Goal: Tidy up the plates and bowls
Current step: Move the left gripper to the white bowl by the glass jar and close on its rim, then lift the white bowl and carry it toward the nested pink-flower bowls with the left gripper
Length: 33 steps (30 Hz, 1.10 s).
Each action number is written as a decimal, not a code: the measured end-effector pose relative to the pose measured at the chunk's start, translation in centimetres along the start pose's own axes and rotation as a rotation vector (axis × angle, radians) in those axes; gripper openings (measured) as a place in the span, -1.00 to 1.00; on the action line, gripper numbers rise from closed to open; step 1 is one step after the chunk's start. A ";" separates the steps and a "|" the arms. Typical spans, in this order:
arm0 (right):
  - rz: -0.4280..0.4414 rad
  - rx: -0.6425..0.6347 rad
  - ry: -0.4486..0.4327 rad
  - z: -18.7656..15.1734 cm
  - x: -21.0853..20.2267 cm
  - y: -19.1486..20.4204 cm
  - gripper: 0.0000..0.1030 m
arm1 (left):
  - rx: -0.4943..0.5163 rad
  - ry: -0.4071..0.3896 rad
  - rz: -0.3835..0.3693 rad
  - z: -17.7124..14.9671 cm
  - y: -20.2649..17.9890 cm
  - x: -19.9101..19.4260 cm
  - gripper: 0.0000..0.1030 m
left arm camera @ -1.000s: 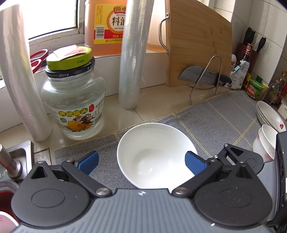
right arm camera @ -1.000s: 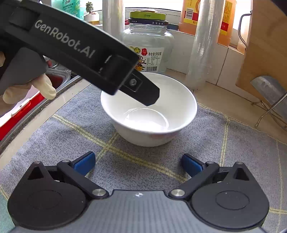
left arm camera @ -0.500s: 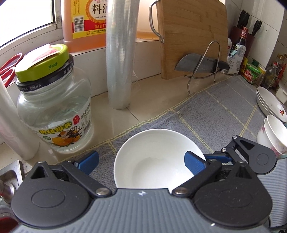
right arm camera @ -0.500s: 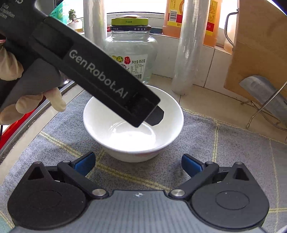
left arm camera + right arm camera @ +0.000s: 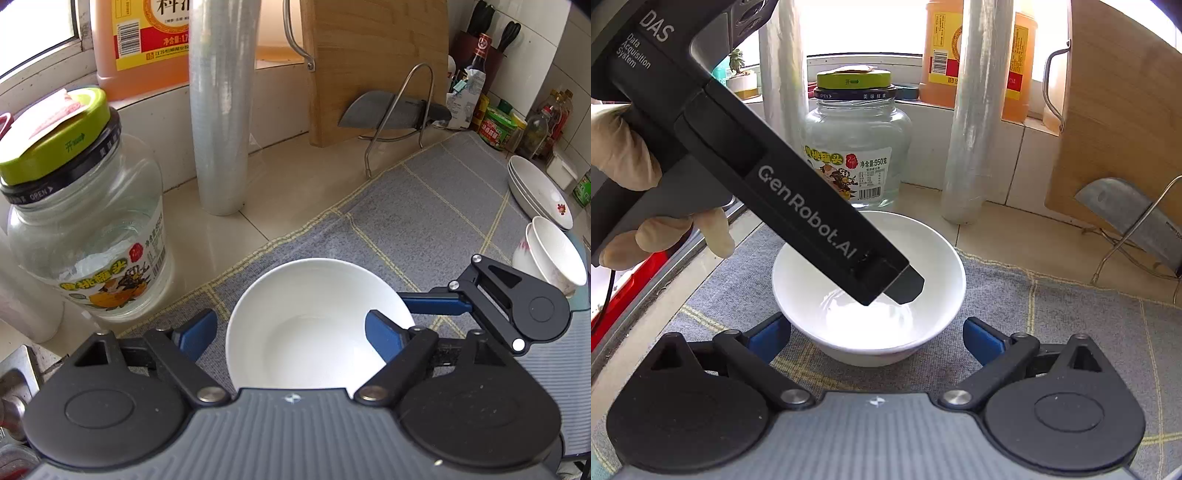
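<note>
One bowl (image 5: 314,321): sitting upright on the grey mat (image 5: 436,206), in front of the jar (image 5: 85,236).
Left gripper (image 5: 291,332): jaws have just been closing, straddling the bowl's rim; grip unclear.
Right gripper (image 5: 875,338): jaws gaping wide, holding nothing, facing the bowl.
Stacked bowls (image 5: 554,262): waiting at the mat's far right.

The bowl (image 5: 317,325) at lower centre of the left wrist view was plain white. It sat on a grey mat (image 5: 436,221) crossed by pale yellow grid lines, over a cream surface (image 5: 280,199). At the left, the clear glass jar (image 5: 88,236) had a lime-green lid and a label with yellow and orange print. Behind it stood an orange bottle (image 5: 144,44) with a yellow and red label. The cutting board (image 5: 373,62) was tan wood. The stacked dishes (image 5: 539,192) at the right edge were white with small red motifs. The left gripper (image 5: 288,332) was black and grey with blue pads.
</note>
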State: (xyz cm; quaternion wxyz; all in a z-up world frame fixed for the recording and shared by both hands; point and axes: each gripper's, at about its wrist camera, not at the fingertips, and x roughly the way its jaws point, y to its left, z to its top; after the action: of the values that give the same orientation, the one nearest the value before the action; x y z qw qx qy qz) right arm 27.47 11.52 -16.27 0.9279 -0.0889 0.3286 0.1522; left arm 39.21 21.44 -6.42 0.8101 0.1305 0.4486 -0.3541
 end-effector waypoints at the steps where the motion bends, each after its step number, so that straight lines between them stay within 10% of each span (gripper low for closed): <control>1: 0.001 0.004 -0.004 0.0 -0.1 0.0 0.92 | 0.001 0.004 -0.004 0.0 0.0 0.0 0.66; 33: -0.011 -0.005 -0.024 0.1 -0.1 0.5 0.82 | 0.097 0.100 -0.055 1.5 -0.1 1.0 0.41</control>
State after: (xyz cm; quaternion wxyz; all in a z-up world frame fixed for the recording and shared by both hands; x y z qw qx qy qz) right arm 27.21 12.02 -16.16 0.9323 -0.0910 0.3166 0.1491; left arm 40.41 20.11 -6.40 0.7695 0.1747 0.4743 -0.3905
